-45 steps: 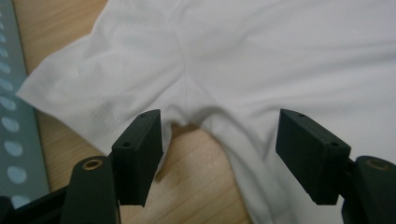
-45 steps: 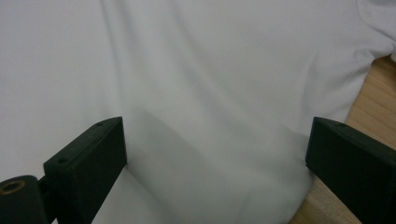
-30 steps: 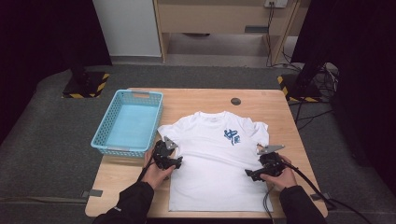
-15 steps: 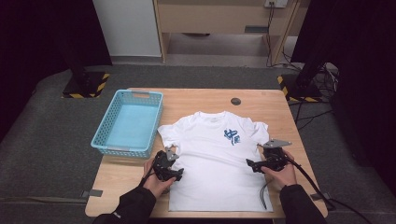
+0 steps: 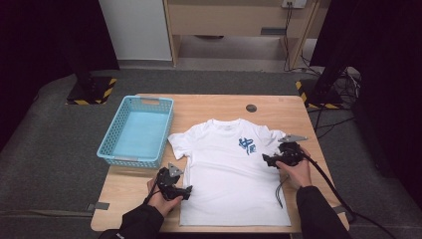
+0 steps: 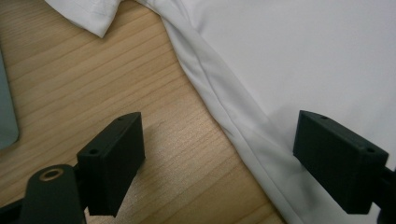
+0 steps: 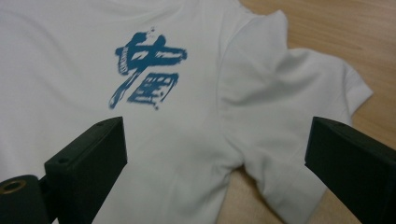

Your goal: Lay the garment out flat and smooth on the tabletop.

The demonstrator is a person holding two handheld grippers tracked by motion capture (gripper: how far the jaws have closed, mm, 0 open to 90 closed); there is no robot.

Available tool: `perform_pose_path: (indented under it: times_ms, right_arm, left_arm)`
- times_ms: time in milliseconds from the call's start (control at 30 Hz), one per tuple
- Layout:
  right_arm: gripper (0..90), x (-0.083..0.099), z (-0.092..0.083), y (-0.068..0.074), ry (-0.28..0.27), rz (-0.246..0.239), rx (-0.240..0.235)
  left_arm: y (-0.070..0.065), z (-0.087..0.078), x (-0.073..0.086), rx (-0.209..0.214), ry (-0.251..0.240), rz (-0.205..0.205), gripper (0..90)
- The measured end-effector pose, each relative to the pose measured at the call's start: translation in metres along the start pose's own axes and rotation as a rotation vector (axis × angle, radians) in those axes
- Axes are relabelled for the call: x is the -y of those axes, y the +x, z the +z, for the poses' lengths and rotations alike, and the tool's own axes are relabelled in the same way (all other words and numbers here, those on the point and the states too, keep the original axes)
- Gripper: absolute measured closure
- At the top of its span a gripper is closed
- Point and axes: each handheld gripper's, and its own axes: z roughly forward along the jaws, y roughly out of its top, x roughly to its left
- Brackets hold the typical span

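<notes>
A white T-shirt (image 5: 234, 174) with a blue print (image 5: 246, 145) lies flat on the wooden desk (image 5: 219, 107), collar toward 12 o'clock, with a blue basket (image 5: 137, 130) beside it at 9 o'clock. The left gripper (image 5: 187, 191) sits at the shirt's 8 o'clock edge, jaws wide apart and empty, straddling the side seam. The right gripper (image 5: 266, 160) sits at 3 o'clock by the sleeve (image 7: 299, 88), jaws also wide and holding nothing.

High overhead, gripper views close, sharing shirt (image 5: 231, 174)
</notes>
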Motion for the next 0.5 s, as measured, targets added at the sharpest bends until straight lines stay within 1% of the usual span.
perform_pose_path:
  times_ms: [133, 233, 300, 333, 433, 500]
  right_arm:
    - [5.8, -0.011, 0.017, -0.009, -0.017, 0.012, 0.019]
    - [5.6, -0.018, 0.028, -0.016, -0.012, 0.012, 0.041]
    - [6.4, -0.022, 0.035, -0.022, -0.015, 0.027, 0.052]
    - [6.1, -0.023, 0.039, -0.025, -0.008, 0.034, 0.049]
    - [6.2, -0.024, 0.048, -0.032, 0.015, 0.045, 0.07]
    - [6.4, -0.023, 0.053, -0.036, 0.03, 0.05, 0.075]
  left_arm:
    - [0.001, 0.001, 0.0, -0.005, 0.002, -0.001, 12.6]
    - [0.002, 0.001, 0.0, -0.005, 0.001, 0.0, 11.8]
    - [0.002, 0.002, 0.0, -0.003, -0.001, 0.001, 11.5]
    - [0.002, 0.002, 0.0, -0.002, -0.003, 0.001, 11.5]
    - [0.002, 0.002, 0.001, 0.001, -0.009, 0.003, 11.2]
    - [0.003, 0.002, 0.001, 0.003, -0.009, 0.005, 11.1]
